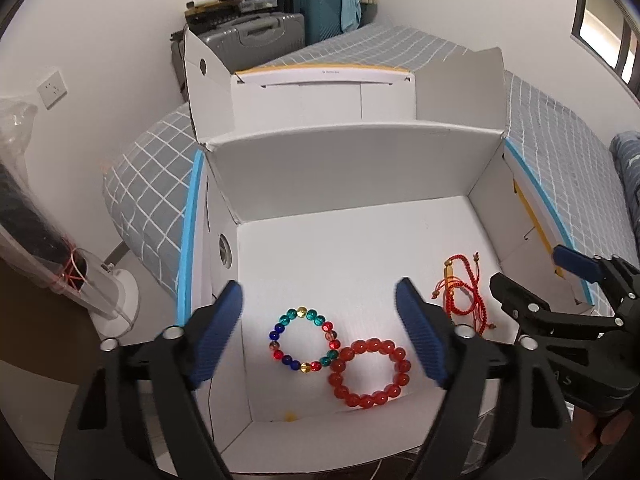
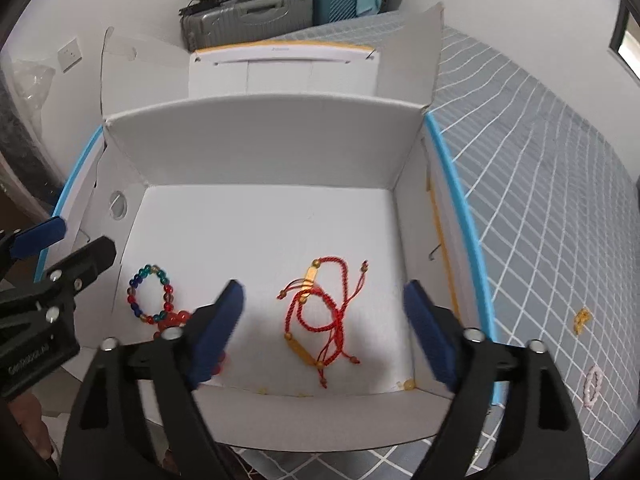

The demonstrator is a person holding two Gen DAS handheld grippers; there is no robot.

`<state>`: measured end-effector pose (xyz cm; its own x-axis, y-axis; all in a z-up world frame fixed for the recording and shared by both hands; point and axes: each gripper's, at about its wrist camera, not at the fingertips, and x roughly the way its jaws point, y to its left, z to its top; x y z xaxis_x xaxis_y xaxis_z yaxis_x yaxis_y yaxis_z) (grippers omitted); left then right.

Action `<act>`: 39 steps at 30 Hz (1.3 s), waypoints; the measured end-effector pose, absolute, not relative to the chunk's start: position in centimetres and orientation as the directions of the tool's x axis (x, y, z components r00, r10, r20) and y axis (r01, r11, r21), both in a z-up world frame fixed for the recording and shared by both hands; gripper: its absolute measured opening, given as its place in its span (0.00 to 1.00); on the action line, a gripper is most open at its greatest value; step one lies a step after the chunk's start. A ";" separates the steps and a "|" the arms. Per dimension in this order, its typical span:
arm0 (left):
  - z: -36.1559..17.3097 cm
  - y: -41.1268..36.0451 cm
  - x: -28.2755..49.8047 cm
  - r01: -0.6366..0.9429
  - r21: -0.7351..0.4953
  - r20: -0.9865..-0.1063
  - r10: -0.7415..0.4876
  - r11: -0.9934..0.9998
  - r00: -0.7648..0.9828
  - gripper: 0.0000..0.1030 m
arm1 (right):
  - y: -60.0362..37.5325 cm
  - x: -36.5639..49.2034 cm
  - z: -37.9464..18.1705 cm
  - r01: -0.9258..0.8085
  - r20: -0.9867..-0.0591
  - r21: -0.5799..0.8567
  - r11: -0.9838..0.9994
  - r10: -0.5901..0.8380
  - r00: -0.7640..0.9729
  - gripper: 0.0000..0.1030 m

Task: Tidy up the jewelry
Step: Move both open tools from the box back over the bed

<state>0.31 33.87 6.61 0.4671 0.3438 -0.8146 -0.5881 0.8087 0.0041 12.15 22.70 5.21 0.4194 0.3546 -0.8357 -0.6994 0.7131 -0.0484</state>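
While our left gripper [image 1: 320, 332] hangs with jaws apart over the multicoloured bead bracelet [image 1: 303, 340] and red bead bracelet [image 1: 369, 374] in the white box [image 1: 352, 168], only our right view shows two small pieces [image 2: 582, 320] on the bed at right; our right gripper [image 2: 324, 334] gapes above the red cord bracelets [image 2: 320, 312].

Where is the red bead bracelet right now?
The red bead bracelet lies on the white box floor, near the front wall, touching the multicolored bead bracelet on its left.

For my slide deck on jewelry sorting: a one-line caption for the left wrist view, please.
Open left gripper above a white box holding a multicolored bead bracelet, red bead bracelet and red cord bracelets.
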 end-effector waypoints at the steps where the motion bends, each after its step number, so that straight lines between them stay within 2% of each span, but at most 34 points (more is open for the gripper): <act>1: 6.7 33.9 0.2 -0.590 0.001 -0.813 0.344 0.807 0.469 0.83 | 22.5 12.2 5.4 -0.695 -0.831 -0.045 0.717 0.359 0.424 0.89; 4: 7.1 33.9 0.0 -0.594 -0.001 -0.805 0.352 0.805 0.478 0.90 | 22.2 12.4 5.8 -0.683 -0.823 -0.038 0.730 0.365 0.436 0.93; 9: 7.8 33.6 -0.4 -0.594 0.002 -0.785 0.369 0.805 0.498 0.94 | 21.3 12.4 6.6 -0.669 -0.808 -0.031 0.742 0.376 0.454 0.93; 22: 9.5 28.5 1.1 -0.510 0.004 -0.749 0.341 0.860 0.569 0.94 | 13.6 12.5 10.7 -0.613 -0.754 -0.037 0.789 0.381 0.536 0.93; 39: 10.3 14.0 5.4 -0.254 -0.001 -0.728 0.174 0.967 0.663 0.94 | -2.1 15.2 10.6 -0.395 -0.760 -0.024 0.918 0.240 0.604 0.93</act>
